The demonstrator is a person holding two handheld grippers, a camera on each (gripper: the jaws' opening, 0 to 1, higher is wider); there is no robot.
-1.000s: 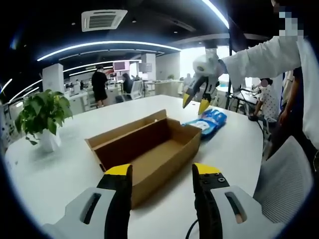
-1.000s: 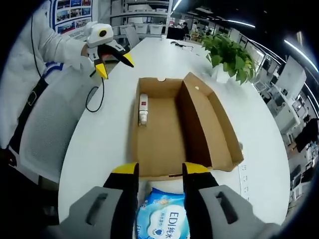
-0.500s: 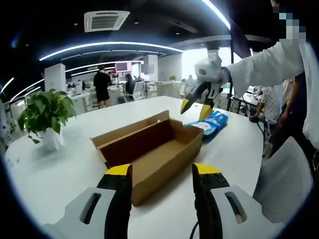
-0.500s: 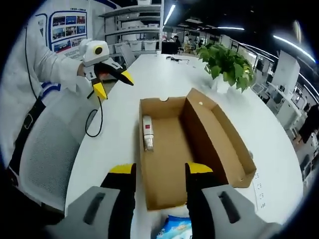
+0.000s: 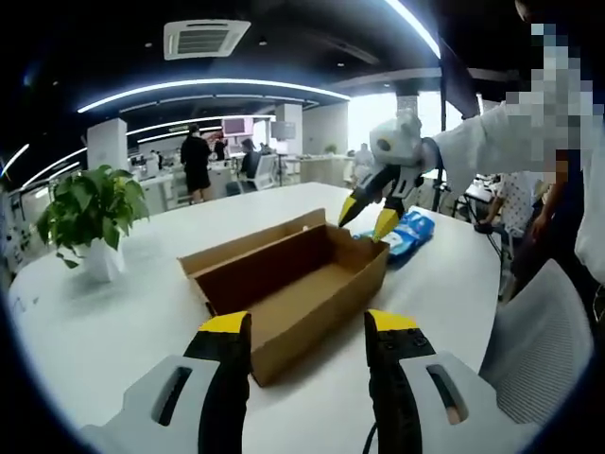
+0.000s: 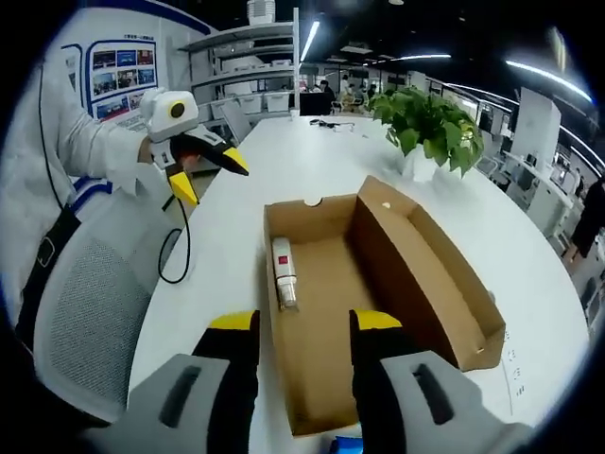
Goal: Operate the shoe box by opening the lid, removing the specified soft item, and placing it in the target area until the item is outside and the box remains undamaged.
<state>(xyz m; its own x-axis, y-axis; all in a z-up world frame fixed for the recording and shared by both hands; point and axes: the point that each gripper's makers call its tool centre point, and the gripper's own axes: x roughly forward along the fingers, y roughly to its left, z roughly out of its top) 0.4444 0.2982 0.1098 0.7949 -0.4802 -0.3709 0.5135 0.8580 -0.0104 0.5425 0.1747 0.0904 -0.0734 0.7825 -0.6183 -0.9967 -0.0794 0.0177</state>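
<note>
White and broad, the desk (image 5: 113,312) sits in an open-plan office lit by curved ceiling light strips. In the left gripper view, the cardboard shoe box (image 5: 293,284) lies open on the desk with its lid folded back, its near corner between the yellow-tipped jaws of the left gripper (image 5: 307,326), which stand apart and hold nothing. A potted plant (image 5: 87,219) stands on the desk to the left, well apart from the box. Beyond the far end of the box lies a blue soft pack of wipes (image 5: 402,232), flat on the desk just outside the box. The right gripper (image 5: 364,210) hovers above the box's far end, next to the wipes, its jaws spread and empty, carried by a hand in a white sleeve (image 5: 492,132). A mesh chair (image 5: 544,350) stands at the desk's right edge.

In the right gripper view, the shoe box (image 6: 378,293) runs away from the camera, its lid standing up along the right side. A small white and red item (image 6: 283,270) lies inside against the left wall. The right gripper (image 6: 302,326) is over the near end of the box, jaws parted with nothing between them. The left gripper (image 6: 208,175) hangs above the desk (image 6: 236,246) to the left of the box, jaws spread, a black cable (image 6: 175,251) trailing beneath it. The potted plant (image 6: 430,128) stands beyond the box on the right. A sliver of blue packaging (image 6: 345,445) shows at the bottom edge between the jaws.
</note>
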